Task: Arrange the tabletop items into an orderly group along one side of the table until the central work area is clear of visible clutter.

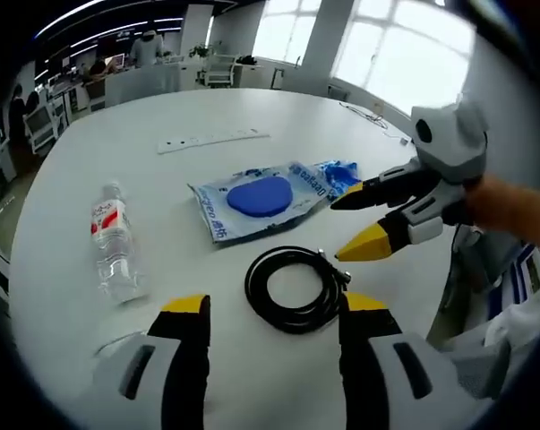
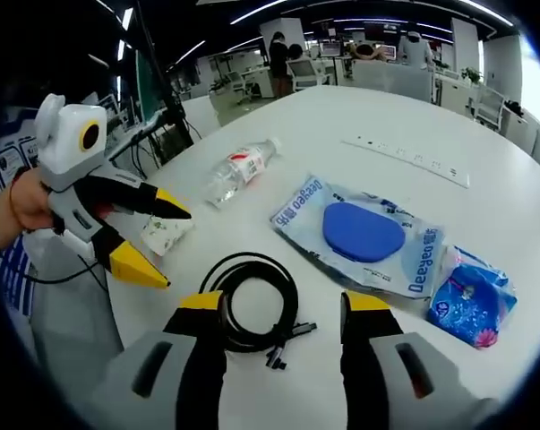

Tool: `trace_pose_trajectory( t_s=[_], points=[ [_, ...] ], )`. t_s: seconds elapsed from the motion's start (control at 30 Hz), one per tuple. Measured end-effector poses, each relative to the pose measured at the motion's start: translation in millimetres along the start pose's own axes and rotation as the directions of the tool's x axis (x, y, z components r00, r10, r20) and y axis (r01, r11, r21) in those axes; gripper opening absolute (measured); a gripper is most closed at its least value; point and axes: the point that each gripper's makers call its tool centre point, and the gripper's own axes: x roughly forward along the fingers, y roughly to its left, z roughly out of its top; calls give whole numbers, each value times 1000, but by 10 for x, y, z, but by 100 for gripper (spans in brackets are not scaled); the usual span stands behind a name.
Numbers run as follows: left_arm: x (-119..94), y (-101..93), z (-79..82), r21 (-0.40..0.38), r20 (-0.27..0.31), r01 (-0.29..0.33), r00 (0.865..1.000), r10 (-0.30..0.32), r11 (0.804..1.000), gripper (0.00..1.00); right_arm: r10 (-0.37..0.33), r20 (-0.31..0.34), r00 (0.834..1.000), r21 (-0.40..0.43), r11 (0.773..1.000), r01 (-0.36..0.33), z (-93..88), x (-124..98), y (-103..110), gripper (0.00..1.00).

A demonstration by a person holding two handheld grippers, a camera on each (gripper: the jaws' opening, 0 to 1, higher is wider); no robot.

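Observation:
A coiled black cable [image 1: 292, 288] [image 2: 252, 300] lies on the white table [image 1: 162, 184] [image 2: 484, 188], just ahead of both grippers. My left gripper [image 1: 276, 305] [image 2: 175, 249] is open, holding nothing. Facing it across the coil, my right gripper [image 2: 285, 303] [image 1: 341, 229] is also open and holds nothing. Beyond the cable lies a clear packet with a blue disc [image 1: 261, 199] [image 2: 364, 231], with a small blue packet [image 1: 337, 176] [image 2: 471, 300] beside it. A water bottle [image 1: 115, 242] [image 2: 241, 170] lies on its side. A small white patterned packet [image 2: 167, 233] sits by the left gripper's upper tip.
A white power strip [image 1: 211, 140] [image 2: 404, 154] lies farther back on the table. A person's hand [image 1: 511, 206] holds the right gripper. Desks, chairs and people stand in the office beyond the table. The table edge curves close behind both grippers.

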Motion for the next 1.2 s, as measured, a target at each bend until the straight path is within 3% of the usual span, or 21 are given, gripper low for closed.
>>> trace_pose_trajectory(
  t_s=[0.6,1.2],
  points=[
    [272,-2,-210,-49,-46,-6,999,4,999,46,39,-77,996,-19,999,-41,-145,386,6,39],
    [469,25,-316,-97,-70,-25,997,18,995,29,43,-136,990,-12,999,-45,-311,522,-27,17]
  ],
)
